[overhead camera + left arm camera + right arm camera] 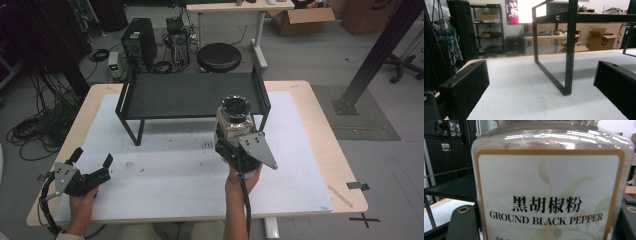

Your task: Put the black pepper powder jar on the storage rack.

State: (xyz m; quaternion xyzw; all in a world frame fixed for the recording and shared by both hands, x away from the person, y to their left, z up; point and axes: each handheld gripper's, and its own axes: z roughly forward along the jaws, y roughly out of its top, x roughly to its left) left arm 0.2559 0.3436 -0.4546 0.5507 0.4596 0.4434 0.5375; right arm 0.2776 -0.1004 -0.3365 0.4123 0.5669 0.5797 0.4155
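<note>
Clear plastic pepper jar (235,120), rigid, smooth-walled and probably slippery, hung upright above the white mat (165,175) before the black rack (192,95), right gripper (231,145) clamped across its lower body, left gripper (92,167) agape, empty.

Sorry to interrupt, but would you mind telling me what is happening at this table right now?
A person holds a two-jaw gripper in each hand. The right gripper is shut on a jar of ground black pepper, held upright above the white mat just in front of the black shelf rack. The left gripper rests open and empty near the table's left corner.
</note>
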